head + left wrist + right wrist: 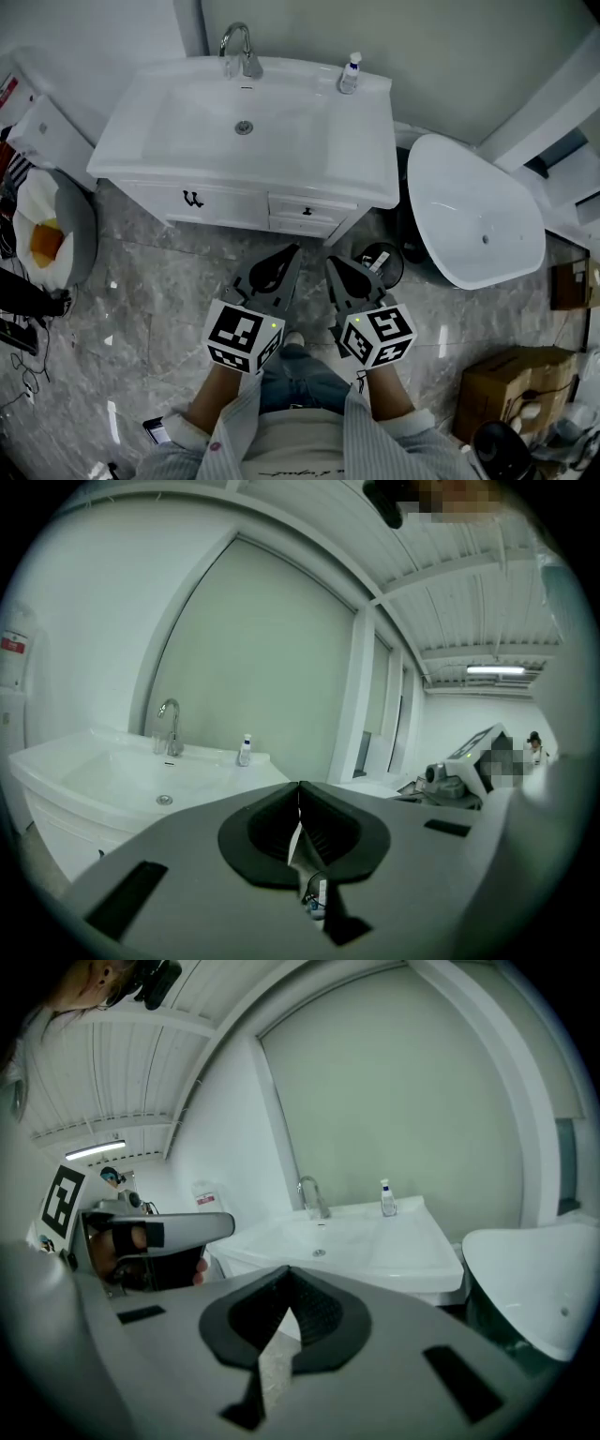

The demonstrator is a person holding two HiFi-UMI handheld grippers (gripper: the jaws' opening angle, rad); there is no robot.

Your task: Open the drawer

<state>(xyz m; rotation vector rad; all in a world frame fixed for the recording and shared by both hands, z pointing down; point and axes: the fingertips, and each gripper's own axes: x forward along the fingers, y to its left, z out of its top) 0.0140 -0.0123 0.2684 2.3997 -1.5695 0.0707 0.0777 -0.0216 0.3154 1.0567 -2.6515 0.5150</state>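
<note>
A white vanity (141,192) with a sink (281,141) stands ahead of me on the marble floor. Two shallow drawers sit at its front right, the upper drawer (328,207) and the lower drawer (319,228), each with a small dark knob, both closed. My left gripper (292,249) and right gripper (330,261) hover side by side above the floor, short of the drawers and touching nothing. In the left gripper view the left gripper (300,786) is shut on nothing. In the right gripper view the right gripper (287,1270) is shut too, empty, with the sink (356,1246) beyond it.
A faucet (239,47) and a small bottle (350,73) stand on the vanity top. A white oval basin (473,211) leans at the right, with a black bin (380,262) beside it. A cardboard box (511,384) sits at the lower right, an egg-shaped cushion (42,230) at the left.
</note>
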